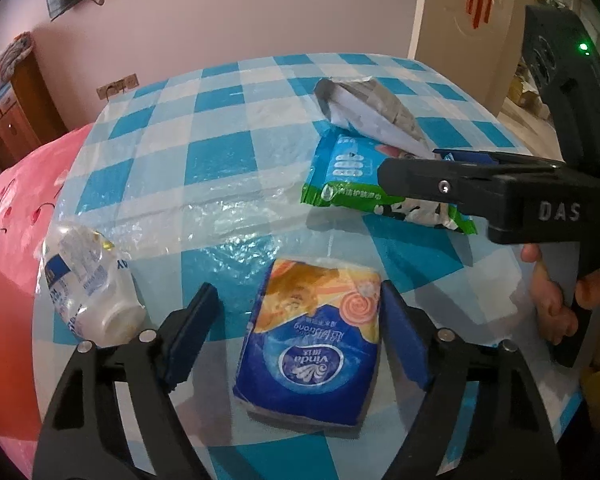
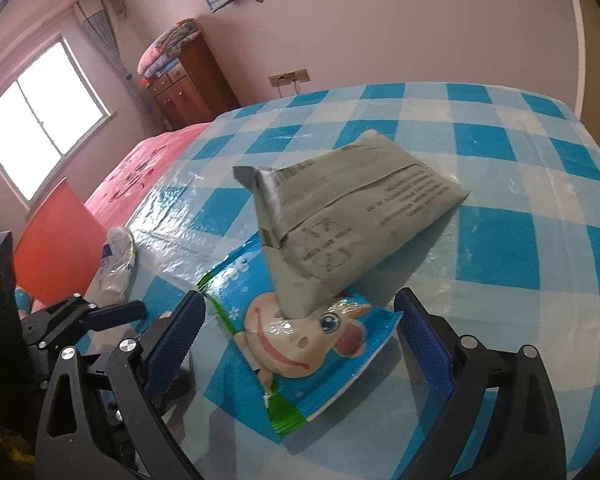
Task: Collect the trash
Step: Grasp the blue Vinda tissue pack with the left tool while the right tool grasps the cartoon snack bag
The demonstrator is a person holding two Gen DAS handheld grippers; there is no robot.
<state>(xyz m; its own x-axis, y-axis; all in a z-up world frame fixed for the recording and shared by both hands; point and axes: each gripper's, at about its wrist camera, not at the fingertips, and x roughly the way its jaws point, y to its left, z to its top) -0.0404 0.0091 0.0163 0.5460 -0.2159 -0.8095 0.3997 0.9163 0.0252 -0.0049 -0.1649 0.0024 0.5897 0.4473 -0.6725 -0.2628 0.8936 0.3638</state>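
A blue and orange Vinda tissue pack (image 1: 312,340) lies on the checked table (image 1: 220,152) between the open fingers of my left gripper (image 1: 296,336). My right gripper (image 2: 298,340) is open around the near end of a blue cartoon wet-wipe pack (image 2: 300,356), which also shows in the left wrist view (image 1: 352,176). A grey mailer bag (image 2: 348,216) rests tilted on that pack; it also shows in the left wrist view (image 1: 368,108). A crushed clear plastic bottle (image 1: 86,284) lies at the table's left edge and also shows in the right wrist view (image 2: 116,264).
A pink bedspread (image 2: 140,172) and a red panel (image 2: 60,236) lie left of the table. A wooden cabinet (image 2: 188,80) stands by the far wall. The right gripper's body (image 1: 540,200) and the holding hand (image 1: 556,300) fill the right side of the left wrist view.
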